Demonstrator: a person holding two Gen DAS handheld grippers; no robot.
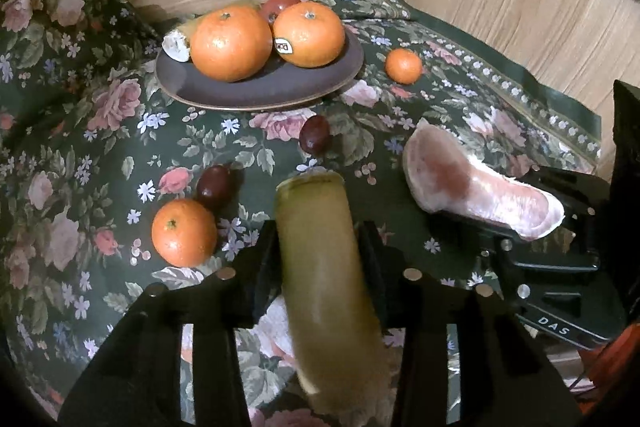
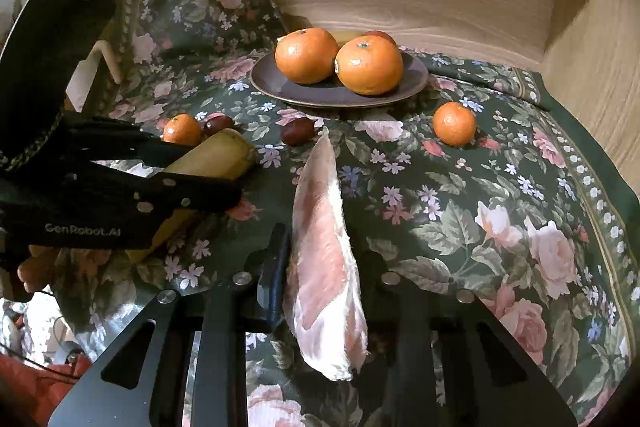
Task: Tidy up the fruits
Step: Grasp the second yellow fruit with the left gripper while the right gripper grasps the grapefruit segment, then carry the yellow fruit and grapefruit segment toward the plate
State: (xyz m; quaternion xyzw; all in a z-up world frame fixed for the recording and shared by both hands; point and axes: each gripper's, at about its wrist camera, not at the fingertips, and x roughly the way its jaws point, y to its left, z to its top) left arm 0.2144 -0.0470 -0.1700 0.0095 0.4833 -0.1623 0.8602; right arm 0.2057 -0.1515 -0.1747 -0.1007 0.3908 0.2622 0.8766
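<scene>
Two loads airborne: left gripper [image 1: 320, 243] clamps the banana piece [image 1: 320, 267], right gripper [image 2: 320, 267] pinches the pomelo wedge [image 2: 324, 267], both aimed at the plate [image 2: 416, 79] at twelve o'clock, presumably to join the oranges [image 2: 368, 65].

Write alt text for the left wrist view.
The left gripper holds a cut banana piece over a floral tablecloth, while the right gripper beside it holds a peeled pomelo wedge. Behind them a dark plate carries two large oranges; two small oranges and two dark grapes lie loose.
</scene>
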